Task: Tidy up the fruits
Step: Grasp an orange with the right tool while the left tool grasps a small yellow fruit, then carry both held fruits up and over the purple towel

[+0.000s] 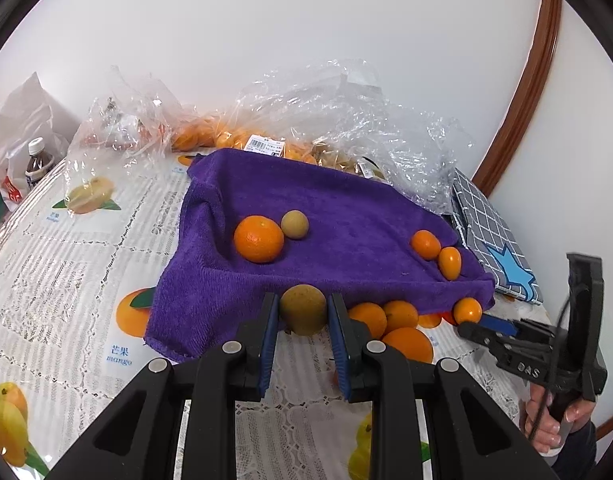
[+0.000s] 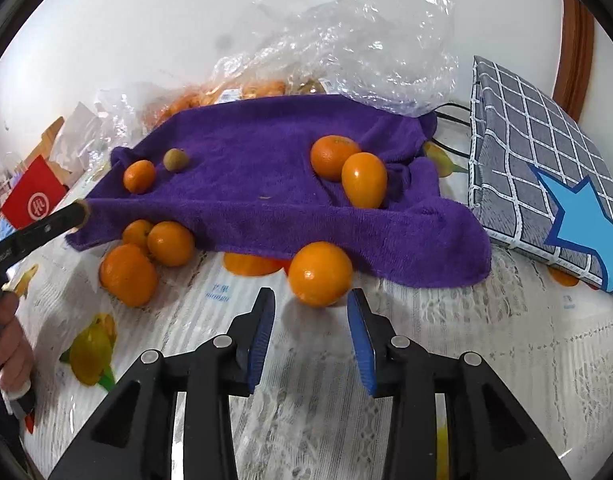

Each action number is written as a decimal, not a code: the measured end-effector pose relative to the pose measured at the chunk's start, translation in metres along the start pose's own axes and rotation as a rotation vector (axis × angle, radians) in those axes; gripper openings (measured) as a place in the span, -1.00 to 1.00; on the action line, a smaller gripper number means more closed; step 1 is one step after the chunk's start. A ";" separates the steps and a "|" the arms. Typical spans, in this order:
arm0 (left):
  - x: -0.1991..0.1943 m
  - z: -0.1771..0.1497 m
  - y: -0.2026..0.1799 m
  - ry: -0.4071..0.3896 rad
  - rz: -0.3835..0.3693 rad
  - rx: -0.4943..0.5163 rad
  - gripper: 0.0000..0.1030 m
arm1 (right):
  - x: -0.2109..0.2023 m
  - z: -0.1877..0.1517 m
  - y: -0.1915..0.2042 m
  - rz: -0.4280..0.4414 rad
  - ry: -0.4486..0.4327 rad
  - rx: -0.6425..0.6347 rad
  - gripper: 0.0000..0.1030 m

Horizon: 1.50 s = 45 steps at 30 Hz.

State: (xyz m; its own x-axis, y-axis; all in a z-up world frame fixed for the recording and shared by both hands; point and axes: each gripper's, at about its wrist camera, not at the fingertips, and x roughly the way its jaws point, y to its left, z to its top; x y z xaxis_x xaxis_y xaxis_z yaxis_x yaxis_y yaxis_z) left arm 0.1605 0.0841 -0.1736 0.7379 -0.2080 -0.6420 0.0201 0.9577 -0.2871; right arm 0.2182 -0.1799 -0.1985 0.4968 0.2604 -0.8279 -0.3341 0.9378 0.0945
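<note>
A table under a lace-patterned cloth (image 1: 66,248) printed with fruit stands against a plain white wall, with a purple towel (image 1: 338,216) spread across its middle as the sorting ground.

At the far left a dark bottle (image 1: 37,162) stands beside white bags, out of the way. Right of it, crumpled clear plastic bags (image 1: 330,112) lie along the far edge of the towel; oranges show through them, so they look like the supply the fruit came from.

On the towel's left part an orange (image 1: 258,239) touches a small brownish-green fruit (image 1: 294,223), which may be the start of a group. Near the towel's front edge, the left gripper (image 1: 303,312) is clenched on a larger brownish-green fruit (image 1: 303,309), a blue pad pressed to each side, probably to carry it to its like on the towel.

Just right of it, a cluster of oranges (image 1: 390,322) sits on the tablecloth, partly tucked under the towel's hem. On the towel's right part two small oranges (image 1: 436,252) lie touching.

The right gripper (image 2: 310,308) stands released, its jaws spread wider than the lone orange (image 2: 320,273) just ahead of them at the towel's near edge, seemingly lined up for the next pick. At the far right a grey checked packet with a blue star (image 2: 546,184) lies apart from the fruit.
</note>
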 end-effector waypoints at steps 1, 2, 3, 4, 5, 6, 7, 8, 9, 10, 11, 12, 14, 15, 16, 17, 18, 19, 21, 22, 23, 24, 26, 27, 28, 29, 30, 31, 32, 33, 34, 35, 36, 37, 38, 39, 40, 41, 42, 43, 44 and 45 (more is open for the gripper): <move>0.000 0.000 0.000 0.001 -0.001 0.003 -0.53 | 0.002 0.002 0.000 -0.006 0.003 0.000 -0.27; 0.000 0.000 -0.001 0.000 -0.002 0.004 -0.53 | 0.006 0.005 0.001 -0.011 0.013 -0.001 -0.27; -0.001 0.000 -0.001 -0.001 -0.002 0.006 -0.53 | 0.009 0.006 0.000 -0.014 0.019 0.001 -0.35; -0.001 0.000 -0.001 -0.003 -0.002 0.006 -0.53 | 0.010 0.007 0.000 -0.023 0.018 0.006 -0.35; -0.001 0.000 0.000 -0.003 -0.004 0.004 -0.53 | 0.009 0.008 0.000 -0.017 0.012 0.009 -0.35; -0.002 0.000 0.000 -0.002 -0.010 0.000 -0.53 | 0.008 0.007 -0.001 -0.011 0.006 0.012 -0.35; -0.003 0.001 0.001 -0.003 -0.018 -0.006 -0.54 | 0.005 0.006 -0.002 -0.007 -0.006 0.017 -0.35; -0.004 0.001 0.002 -0.006 -0.022 -0.009 -0.54 | 0.002 0.006 -0.003 -0.001 -0.020 0.023 -0.35; -0.005 0.002 0.002 -0.011 -0.024 -0.012 -0.54 | -0.003 0.005 -0.005 0.009 -0.042 0.031 -0.35; -0.007 0.002 0.003 -0.017 -0.025 -0.015 -0.54 | -0.007 0.004 -0.005 0.015 -0.062 0.035 -0.35; -0.008 0.002 0.003 -0.023 -0.024 -0.017 -0.54 | -0.011 0.004 -0.005 0.019 -0.077 0.037 -0.35; -0.011 0.003 0.004 -0.033 -0.020 -0.020 -0.54 | -0.016 0.003 -0.005 0.029 -0.097 0.037 -0.35; -0.015 0.005 0.005 -0.050 -0.014 -0.024 -0.54 | -0.023 0.005 -0.002 0.051 -0.119 0.035 -0.35; -0.017 0.008 0.005 -0.058 -0.016 -0.030 -0.54 | -0.026 0.007 0.000 0.059 -0.129 0.035 -0.35; -0.019 0.012 0.004 -0.061 -0.017 -0.031 -0.54 | -0.030 0.009 0.002 0.067 -0.140 0.033 -0.35; -0.020 0.015 0.003 -0.065 -0.014 -0.033 -0.54 | -0.035 0.012 0.004 0.080 -0.155 0.030 -0.35; -0.021 0.019 0.002 -0.073 -0.007 -0.038 -0.54 | -0.039 0.015 0.006 0.086 -0.163 0.028 -0.35; -0.022 0.025 0.001 -0.080 -0.012 -0.043 -0.54 | -0.045 0.021 0.009 0.094 -0.179 0.022 -0.35; -0.021 0.038 -0.003 -0.091 -0.027 -0.051 -0.54 | -0.053 0.032 0.013 0.092 -0.204 0.009 -0.35; -0.021 0.048 -0.005 -0.103 -0.030 -0.055 -0.54 | -0.056 0.036 0.014 0.093 -0.215 0.006 -0.35; -0.021 0.056 -0.007 -0.114 -0.033 -0.057 -0.54 | -0.060 0.042 0.015 0.097 -0.231 0.002 -0.35; -0.021 0.061 -0.009 -0.122 -0.036 -0.058 -0.54 | -0.064 0.049 0.015 0.101 -0.250 0.000 -0.35; -0.020 0.076 -0.011 -0.144 -0.045 -0.068 -0.54 | -0.068 0.060 0.015 0.097 -0.277 0.006 -0.35; -0.018 0.083 -0.011 -0.154 -0.049 -0.076 -0.54 | -0.069 0.063 0.015 0.096 -0.285 0.011 -0.35; -0.016 0.090 -0.011 -0.162 -0.050 -0.082 -0.54 | -0.070 0.069 0.014 0.097 -0.296 0.019 -0.35; -0.015 0.095 -0.010 -0.167 -0.048 -0.086 -0.54 | -0.070 0.076 0.012 0.102 -0.308 0.032 -0.35; -0.011 0.102 -0.008 -0.174 -0.040 -0.094 -0.53 | -0.070 0.082 0.011 0.106 -0.316 0.041 -0.35; -0.007 0.107 -0.005 -0.176 -0.033 -0.101 -0.53 | -0.070 0.086 0.009 0.108 -0.321 0.045 -0.35; -0.005 0.109 -0.004 -0.176 -0.029 -0.105 -0.53 | -0.070 0.092 0.008 0.107 -0.331 0.051 -0.35; 0.000 0.112 -0.001 -0.176 -0.022 -0.110 -0.54 | -0.070 0.096 0.007 0.105 -0.338 0.056 -0.35; 0.007 0.113 0.002 -0.171 -0.012 -0.114 -0.54 | -0.069 0.100 0.005 0.103 -0.343 0.061 -0.35; 0.013 0.112 0.005 -0.164 -0.002 -0.114 -0.54 | -0.066 0.104 0.003 0.105 -0.344 0.066 -0.35; 0.020 0.110 0.008 -0.153 0.012 -0.112 -0.54 | -0.063 0.106 0.001 0.106 -0.341 0.070 -0.35; 0.028 0.106 0.013 -0.139 0.024 -0.114 -0.54 | -0.058 0.107 -0.001 0.105 -0.334 0.075 -0.35; 0.033 0.102 0.018 -0.126 0.024 -0.123 -0.54 | -0.051 0.106 -0.003 0.106 -0.317 0.080 -0.35; 0.040 0.098 0.023 -0.104 0.020 -0.140 -0.54 | -0.044 0.104 -0.005 0.108 -0.299 0.081 -0.35; 0.047 0.095 0.028 -0.081 0.011 -0.157 -0.54 | -0.038 0.103 -0.007 0.111 -0.285 0.080 -0.35; 0.052 0.093 0.032 -0.069 0.010 -0.164 -0.54 | -0.029 0.100 -0.009 0.114 -0.259 0.084 -0.35; 0.057 0.092 0.034 -0.059 0.023 -0.162 -0.54 | -0.023 0.099 -0.012 0.109 -0.235 0.089 -0.35; 0.059 0.091 0.035 -0.058 0.034 -0.155 -0.54 | -0.016 0.098 -0.013 0.103 -0.210 0.093 -0.35; 0.060 0.091 0.035 -0.059 0.038 -0.151 -0.53 | -0.010 0.097 -0.015 0.102 -0.191 0.097 -0.35; 0.061 0.090 0.036 -0.059 0.040 -0.148 -0.53 | -0.006 0.097 -0.016 0.104 -0.182 0.100 -0.35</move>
State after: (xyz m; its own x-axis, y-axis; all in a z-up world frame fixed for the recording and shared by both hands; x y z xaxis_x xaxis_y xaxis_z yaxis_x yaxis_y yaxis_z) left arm 0.2674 0.1241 -0.1592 0.7746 -0.1536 -0.6135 -0.1066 0.9244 -0.3662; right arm 0.2981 -0.1748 -0.1414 0.6035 0.3852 -0.6981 -0.3145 0.9196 0.2355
